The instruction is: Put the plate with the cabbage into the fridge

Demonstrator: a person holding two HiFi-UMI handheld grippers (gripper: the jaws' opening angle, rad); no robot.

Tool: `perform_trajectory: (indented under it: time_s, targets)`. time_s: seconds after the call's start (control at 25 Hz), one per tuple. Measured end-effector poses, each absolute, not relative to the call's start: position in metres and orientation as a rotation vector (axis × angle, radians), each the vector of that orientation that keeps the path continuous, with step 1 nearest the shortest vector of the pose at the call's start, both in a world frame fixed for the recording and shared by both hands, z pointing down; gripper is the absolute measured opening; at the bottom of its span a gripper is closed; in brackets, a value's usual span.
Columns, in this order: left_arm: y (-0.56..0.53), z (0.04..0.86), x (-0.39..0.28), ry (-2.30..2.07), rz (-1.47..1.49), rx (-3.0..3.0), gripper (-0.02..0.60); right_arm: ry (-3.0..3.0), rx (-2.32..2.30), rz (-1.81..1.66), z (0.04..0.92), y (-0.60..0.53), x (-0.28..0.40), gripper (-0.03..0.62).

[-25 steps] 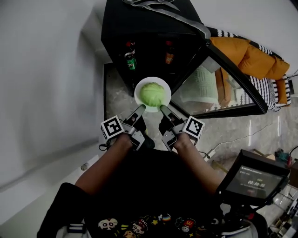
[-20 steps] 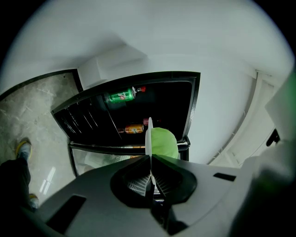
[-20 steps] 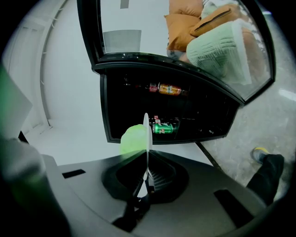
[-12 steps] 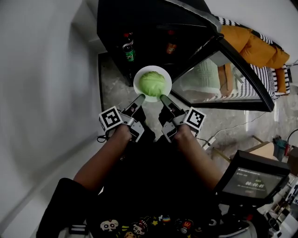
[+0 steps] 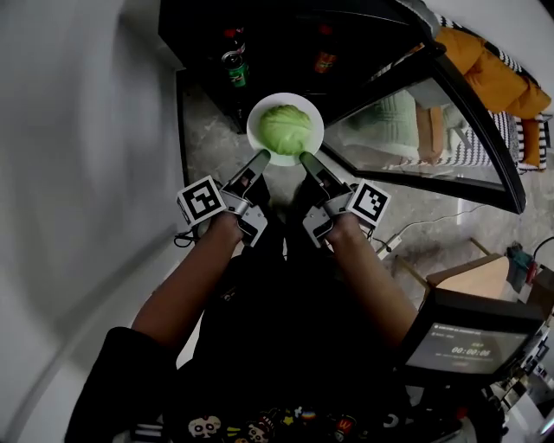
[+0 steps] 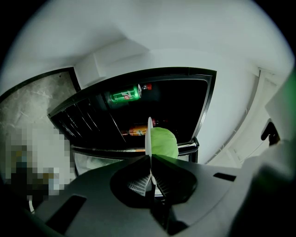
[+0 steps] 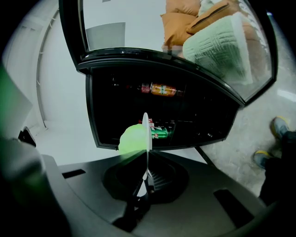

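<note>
Plate with cabbage: rim clamped by left gripper, right gripper.

Living room: drinks fridge, cushions, marble floor.

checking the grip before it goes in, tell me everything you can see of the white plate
The plate is round, white and smooth, ceramic-looking, with a shallow rim. It is held face up in the air in front of the open fridge. A green cabbage fills its middle. The left gripper and right gripper each pinch its near rim, side by side.
</note>
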State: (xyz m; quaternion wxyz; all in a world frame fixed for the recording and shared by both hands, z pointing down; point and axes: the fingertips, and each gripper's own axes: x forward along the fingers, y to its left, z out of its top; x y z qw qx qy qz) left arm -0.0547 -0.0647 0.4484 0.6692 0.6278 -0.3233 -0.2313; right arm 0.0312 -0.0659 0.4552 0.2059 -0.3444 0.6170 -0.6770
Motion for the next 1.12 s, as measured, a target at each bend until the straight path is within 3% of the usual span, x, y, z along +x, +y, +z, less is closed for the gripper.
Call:
perform_trajectory:
  time_s: [0.68,1.12]
  targets:
    - [-0.0647,0.445,-0.0565,-0.772,-0.587,1.49,0.012,1.799,-0.825,-1.775,0.4567,-0.0696,0.0294,0.017]
    - [-0.0609,0.4439,-0.0606,-0.813,-0.56,1.378,0.012,1.75,-0.909,-1.892,0.453,-0.0677,0.0295,0.017]
